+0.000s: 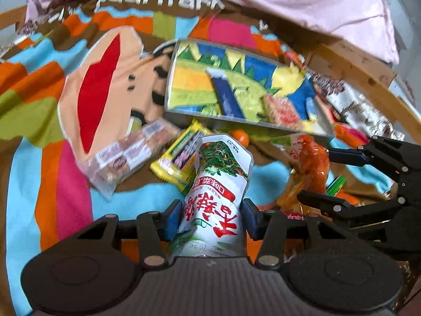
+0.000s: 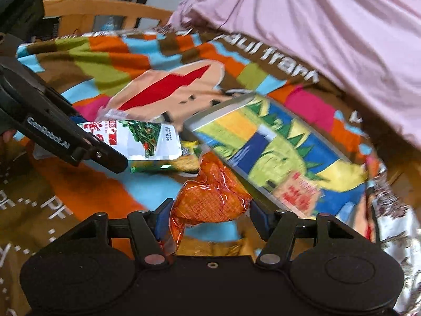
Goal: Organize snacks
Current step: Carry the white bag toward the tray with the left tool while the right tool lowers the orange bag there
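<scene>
The white snack pouch (image 1: 215, 192) sits lengthwise between the pads of your left gripper (image 1: 213, 221), clamped across its lower body, above the bed's patterned blanket (image 1: 39, 173). Treat it as light, soft and slick; hold mid-body, not the seams. Your right gripper (image 2: 208, 216) is closed on the orange vacuum-packed snack (image 2: 210, 197), which looks limp and glossy, so expect slip. The cartoon-printed box (image 1: 236, 84) lies just beyond, with a red packet (image 1: 282, 110) inside.
</scene>
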Tool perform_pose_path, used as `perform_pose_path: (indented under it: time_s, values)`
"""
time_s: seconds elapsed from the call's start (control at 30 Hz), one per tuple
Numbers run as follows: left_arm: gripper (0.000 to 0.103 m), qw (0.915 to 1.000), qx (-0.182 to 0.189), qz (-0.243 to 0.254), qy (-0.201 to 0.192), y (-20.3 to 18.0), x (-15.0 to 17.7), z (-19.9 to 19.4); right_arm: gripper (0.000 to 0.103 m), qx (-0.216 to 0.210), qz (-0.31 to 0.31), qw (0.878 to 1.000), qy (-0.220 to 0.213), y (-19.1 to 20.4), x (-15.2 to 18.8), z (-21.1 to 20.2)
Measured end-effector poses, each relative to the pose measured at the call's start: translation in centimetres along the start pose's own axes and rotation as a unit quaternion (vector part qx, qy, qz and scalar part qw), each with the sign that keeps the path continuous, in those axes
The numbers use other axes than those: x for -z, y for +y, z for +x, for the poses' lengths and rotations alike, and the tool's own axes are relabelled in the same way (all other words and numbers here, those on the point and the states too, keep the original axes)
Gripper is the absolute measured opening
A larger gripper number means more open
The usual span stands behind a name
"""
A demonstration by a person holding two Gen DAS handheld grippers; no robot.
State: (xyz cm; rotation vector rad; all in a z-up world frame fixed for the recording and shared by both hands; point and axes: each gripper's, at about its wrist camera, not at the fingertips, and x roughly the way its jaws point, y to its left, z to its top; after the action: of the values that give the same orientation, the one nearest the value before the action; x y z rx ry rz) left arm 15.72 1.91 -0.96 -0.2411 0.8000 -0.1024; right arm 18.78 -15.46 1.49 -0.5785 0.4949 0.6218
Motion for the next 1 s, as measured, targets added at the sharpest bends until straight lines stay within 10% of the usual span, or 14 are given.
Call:
perform_pose_path:
  time_s: [0.1,0.17,0.4,0.47,0.63,0.93,1.0]
  values:
    - [0.053,0.9994,0.013,-0.004,-0.033,-0.3,-0.7,-0.5,0.057,0.021,0.006,1.000,-0.015,-0.8,-0.3,0.1]
    - [0.053,0.9983,0.019,-0.009,-0.055,-0.4,-1.3,-0.6,0.016,0.034,0.007,0.999,-0.022,-1.2,-0.5,0.5]
    - [0.053,0.9954,0.031,-0.033,-0.084,-0.2,-3.2,1.6,0.024,0.028,0.037,0.998,0.042,-3.0,0.5,3.3]
    - [0.053,0.9962,0.032,-0.032,-0.075,0.1,-2.9,2.4,0.048,0.019,0.060,0.996,0.061,-3.5,0.9,4.0]
    - [0.053,0.9975,0.028,-0.041,-0.050,0.9,-2.0,3.7,0.065,0.027,0.074,0.994,0.073,-4.2,1.3,5.9]
    - [0.053,0.9971,0.031,-0.041,-0.056,1.0,-2.1,3.8,0.058,0.020,0.085,0.994,0.062,-4.6,1.0,10.0]
    - [0.053,0.9969,0.030,-0.045,-0.057,1.2,-2.1,3.7,0.042,0.026,0.086,0.994,0.063,-4.8,1.0,10.9]
